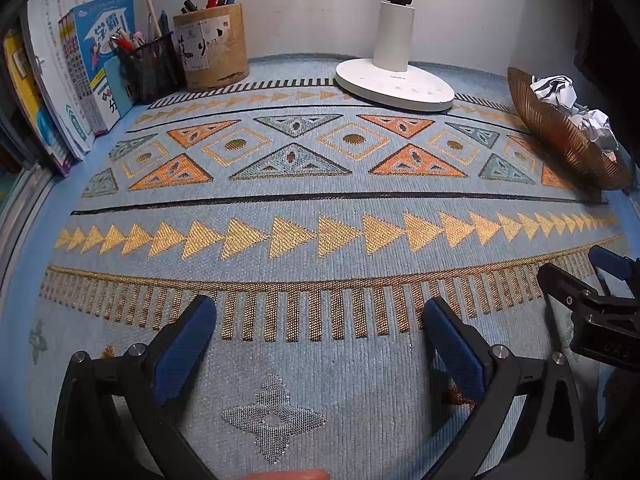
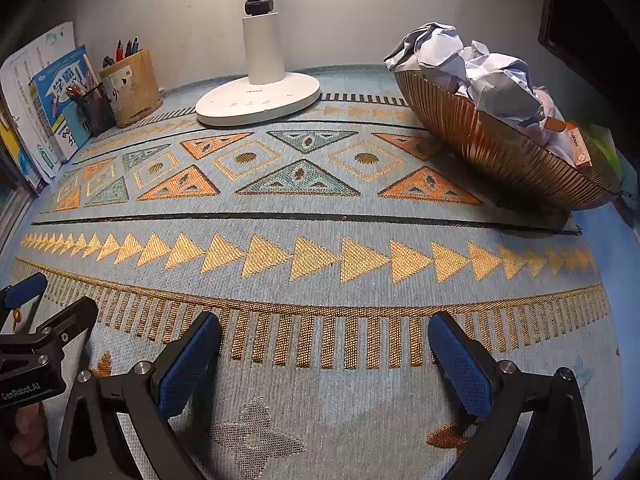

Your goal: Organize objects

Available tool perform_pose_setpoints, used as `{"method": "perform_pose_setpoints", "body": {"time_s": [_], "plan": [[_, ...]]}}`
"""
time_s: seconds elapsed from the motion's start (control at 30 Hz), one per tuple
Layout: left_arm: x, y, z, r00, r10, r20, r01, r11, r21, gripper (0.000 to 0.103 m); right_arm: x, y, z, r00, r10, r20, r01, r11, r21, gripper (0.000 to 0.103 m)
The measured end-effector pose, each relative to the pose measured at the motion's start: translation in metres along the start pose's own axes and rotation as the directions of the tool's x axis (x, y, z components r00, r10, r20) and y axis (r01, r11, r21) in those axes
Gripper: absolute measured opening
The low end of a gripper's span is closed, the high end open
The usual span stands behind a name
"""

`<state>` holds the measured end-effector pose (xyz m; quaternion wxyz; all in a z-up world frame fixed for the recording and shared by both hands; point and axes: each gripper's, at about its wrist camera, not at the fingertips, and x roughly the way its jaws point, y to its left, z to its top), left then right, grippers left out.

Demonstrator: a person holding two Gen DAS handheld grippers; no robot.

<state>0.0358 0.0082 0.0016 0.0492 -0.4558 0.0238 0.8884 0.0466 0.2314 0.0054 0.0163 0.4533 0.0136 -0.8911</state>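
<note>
The left hand-held gripper (image 1: pixel 320 336) and the right hand-held gripper (image 2: pixel 324 356) are both wide apart and hold nothing. Crumpled paper balls (image 2: pixel 476 68) sit in the copper bowl (image 2: pixel 500 152). Pens stand in the pen holder (image 1: pixel 212 50). The counter (image 1: pixel 320 208) looks tidy, so the job seems nearly done.
</note>
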Motion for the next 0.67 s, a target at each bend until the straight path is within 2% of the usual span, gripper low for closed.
{"method": "perform_pose_setpoints", "body": {"time_s": [0.67], "plan": [[0.0024, 0.0000, 0.0018, 1.000, -0.003, 0.000, 0.003, 1.000, 0.001, 0.103, 0.0002, 0.0003, 0.0002, 1.000, 0.000, 0.000, 0.000, 1.000, -0.001, 0.103]]}}
